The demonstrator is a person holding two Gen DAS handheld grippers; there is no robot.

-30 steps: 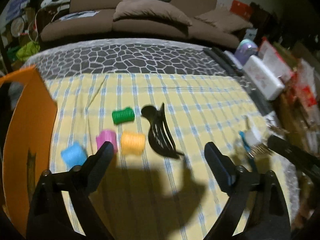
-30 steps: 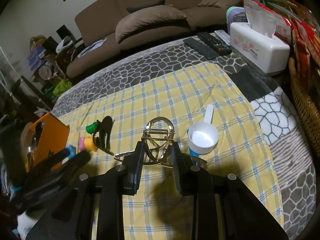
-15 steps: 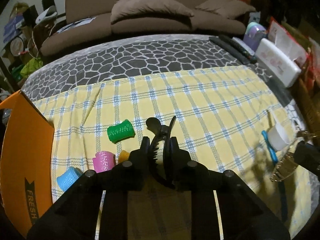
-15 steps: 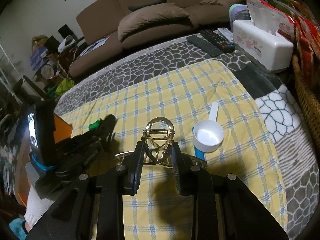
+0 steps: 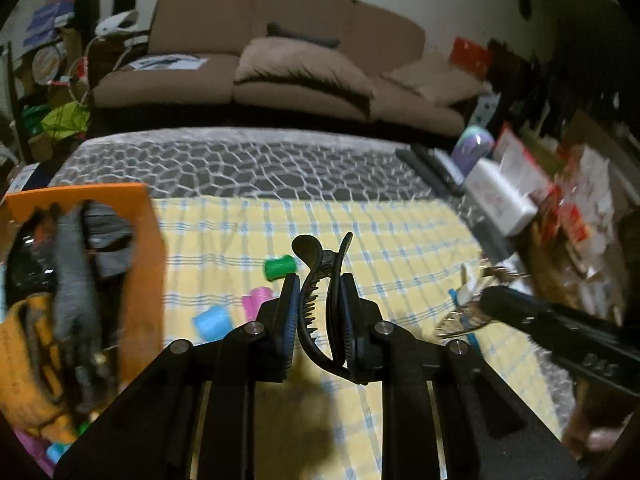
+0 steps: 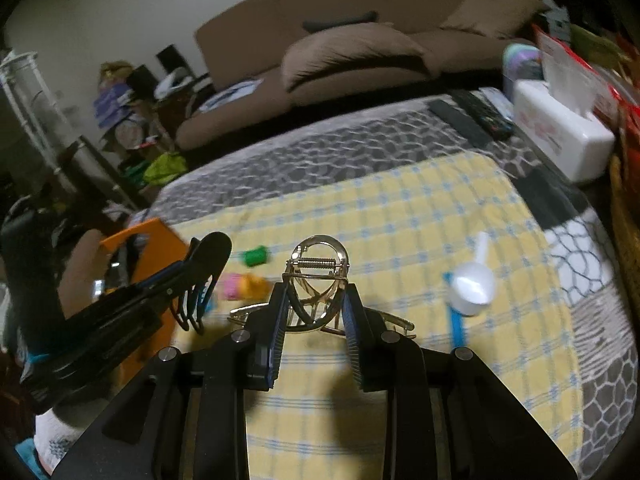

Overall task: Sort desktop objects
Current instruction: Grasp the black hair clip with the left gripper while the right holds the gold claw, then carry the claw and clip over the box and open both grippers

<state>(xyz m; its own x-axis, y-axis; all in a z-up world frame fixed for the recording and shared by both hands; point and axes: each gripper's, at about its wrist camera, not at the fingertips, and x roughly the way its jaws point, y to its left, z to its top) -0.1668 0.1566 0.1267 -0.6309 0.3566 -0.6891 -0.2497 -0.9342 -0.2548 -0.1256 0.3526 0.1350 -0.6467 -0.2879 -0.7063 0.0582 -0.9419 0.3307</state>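
Observation:
My left gripper (image 5: 319,304) is shut on a black hair claw clip (image 5: 320,280) and holds it above the yellow checked cloth (image 5: 400,248), near the orange box (image 5: 140,248). My right gripper (image 6: 316,308) is shut on a gold hair claw clip (image 6: 318,276), also lifted above the cloth (image 6: 400,208). In the right wrist view the left gripper (image 6: 200,276) with the black clip (image 6: 208,252) is at the left beside the orange box (image 6: 156,236). Green (image 5: 280,267), pink (image 5: 256,305) and blue (image 5: 212,322) hair rollers lie on the cloth.
The orange box holds dark and yellow items (image 5: 68,280). A white scoop (image 6: 472,280) and a blue stick (image 6: 458,326) lie at the right. A white tissue box (image 6: 560,136), remotes (image 6: 476,116) and a wicker basket (image 6: 624,216) line the right side. A brown sofa (image 5: 280,72) stands behind.
My left gripper closed on the black clip, lifted it and swung left toward the orange box. My right gripper stays shut on the gold clip and has shifted slightly.

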